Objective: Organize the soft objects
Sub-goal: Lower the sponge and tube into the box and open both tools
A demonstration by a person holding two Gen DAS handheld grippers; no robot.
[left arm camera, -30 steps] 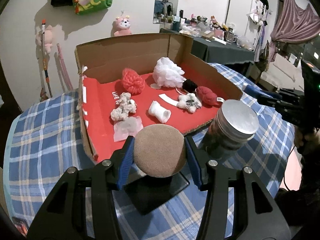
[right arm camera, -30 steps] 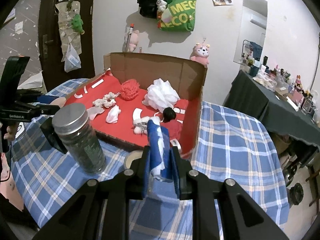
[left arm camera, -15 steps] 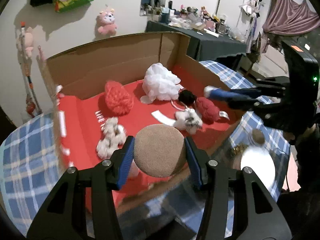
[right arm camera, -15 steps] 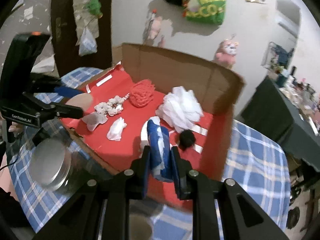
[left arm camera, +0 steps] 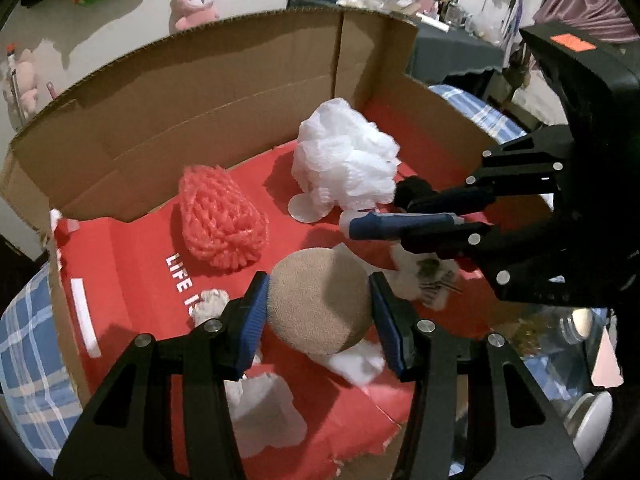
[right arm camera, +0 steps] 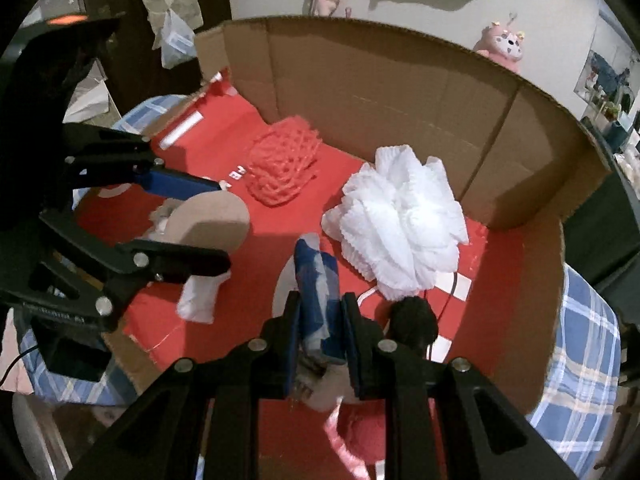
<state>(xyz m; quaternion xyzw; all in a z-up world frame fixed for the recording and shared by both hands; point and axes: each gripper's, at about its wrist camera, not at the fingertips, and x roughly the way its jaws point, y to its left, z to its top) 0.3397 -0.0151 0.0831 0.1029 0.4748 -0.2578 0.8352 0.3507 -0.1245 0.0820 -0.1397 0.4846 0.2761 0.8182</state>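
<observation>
My left gripper [left arm camera: 318,312] is shut on a round tan sponge puff [left arm camera: 318,300] and hangs over the red floor of the open cardboard box [left arm camera: 224,92]. My right gripper [right arm camera: 320,344] is shut on a folded blue-and-white cloth [right arm camera: 318,280], also above the box floor. Each gripper shows in the other's view: the right one [left arm camera: 352,226] at the right, the left one [right arm camera: 220,228] at the left with the puff [right arm camera: 208,220]. Inside the box lie a red knitted ball [left arm camera: 220,220], a white mesh bath puff [left arm camera: 344,164], a black pompom [right arm camera: 414,320] and several small white plush pieces.
The box's tall brown walls [right arm camera: 400,92] rise at the back and right. A blue plaid tablecloth [right arm camera: 576,352] covers the table around it. A jar with a metal lid [left arm camera: 592,424] sits blurred at the lower right in the left wrist view. Plush toys hang on the wall behind.
Both grippers have moved forward from above the table and jar to over the box interior, tilting downward. Each kept its object; the box contents now look much closer.
</observation>
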